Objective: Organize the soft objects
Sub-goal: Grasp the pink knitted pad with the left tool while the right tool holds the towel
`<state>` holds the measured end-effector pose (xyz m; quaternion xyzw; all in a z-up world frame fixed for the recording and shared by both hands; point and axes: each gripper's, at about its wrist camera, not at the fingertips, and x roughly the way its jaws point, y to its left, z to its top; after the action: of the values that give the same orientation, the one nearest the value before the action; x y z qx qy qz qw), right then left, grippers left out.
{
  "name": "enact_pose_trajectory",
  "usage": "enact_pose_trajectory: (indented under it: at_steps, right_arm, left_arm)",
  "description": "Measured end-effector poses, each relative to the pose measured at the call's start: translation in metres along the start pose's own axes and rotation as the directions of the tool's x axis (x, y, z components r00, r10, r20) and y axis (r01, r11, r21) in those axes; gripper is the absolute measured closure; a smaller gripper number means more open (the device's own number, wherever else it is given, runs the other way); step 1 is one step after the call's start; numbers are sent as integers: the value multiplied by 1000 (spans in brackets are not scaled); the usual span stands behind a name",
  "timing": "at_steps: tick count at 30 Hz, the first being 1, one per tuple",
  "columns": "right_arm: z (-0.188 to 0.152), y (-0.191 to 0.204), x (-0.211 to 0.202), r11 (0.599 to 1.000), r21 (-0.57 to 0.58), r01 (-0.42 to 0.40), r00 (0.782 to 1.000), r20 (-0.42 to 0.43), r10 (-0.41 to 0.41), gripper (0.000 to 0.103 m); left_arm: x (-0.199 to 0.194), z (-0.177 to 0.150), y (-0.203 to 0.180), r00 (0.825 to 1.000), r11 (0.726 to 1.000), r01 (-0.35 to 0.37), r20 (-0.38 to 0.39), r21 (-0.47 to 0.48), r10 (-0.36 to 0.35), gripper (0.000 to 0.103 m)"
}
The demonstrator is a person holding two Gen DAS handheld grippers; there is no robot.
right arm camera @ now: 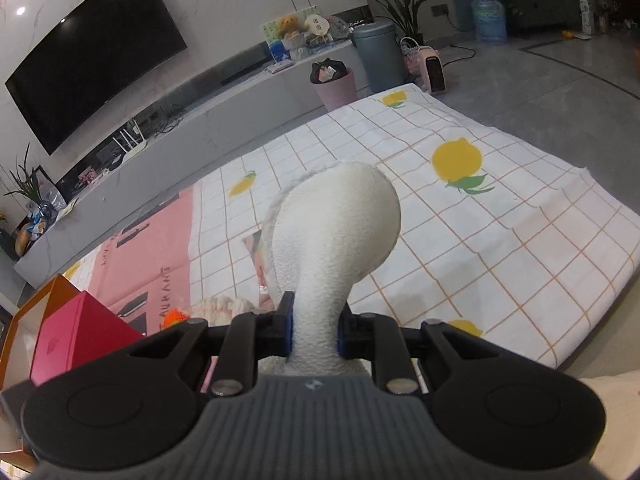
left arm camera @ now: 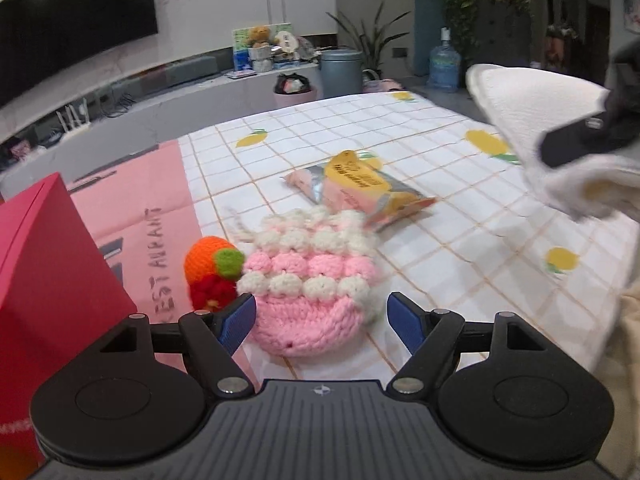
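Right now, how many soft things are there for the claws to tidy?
3 that I can see: a pink crochet pouch between the open left claw, an orange knitted toy beside it, and a white slipper in the right claw. Others may be hidden.

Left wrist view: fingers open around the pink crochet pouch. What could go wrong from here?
1. The orange knitted toy touches the pink crochet pouch beside the left gripper's fingers; closing may snag both.
2. The right gripper pinches the white slipper at its end; it may slip out.

One crochet pouch (left arm camera: 308, 280), one slipper (right arm camera: 336, 232).
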<state>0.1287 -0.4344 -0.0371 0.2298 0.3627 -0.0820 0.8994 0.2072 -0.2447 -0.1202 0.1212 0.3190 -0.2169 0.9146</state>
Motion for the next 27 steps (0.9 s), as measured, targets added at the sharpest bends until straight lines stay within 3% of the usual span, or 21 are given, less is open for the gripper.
enact_pose_trajectory:
  at_steps: [6, 8, 9, 10, 16, 22, 27]
  right_arm:
    - [3, -4, 5, 1000, 12, -18, 1000, -9, 18, 85]
    - [0, -3, 6, 1000, 2, -21, 1000, -21, 21, 85]
    - [-1, -2, 7, 1000, -2, -19, 999, -28, 19, 85]
    - [-2, -2, 9, 1000, -6, -16, 999, -34, 16, 85]
    - [-4, 0, 10, 1000, -27, -15, 999, -48, 13, 85]
    - [-7, 2, 5, 999, -45, -17, 999, -37, 15, 85]
    - [-14, 11, 9, 995, -85, -54, 996, -76, 48, 85]
  left_arm:
    - [19, 9, 1, 999, 998, -39, 7, -40, 40, 14]
    - [18, 9, 2, 1000, 998, -21, 21, -52, 22, 24]
    - [16, 7, 2, 999, 999, -17, 36, -51, 19, 37]
    - [13, 6, 1, 999, 999, 3, 42, -46, -1, 62]
    - [-7, -9, -8, 999, 1000, -15, 38, -1, 15, 72]
    - [-39, -23, -9, 1000, 1000, 4, 20, -4, -4, 74]
    - [-58, -26, -7, 1000, 1000, -3, 9, -18, 3, 74]
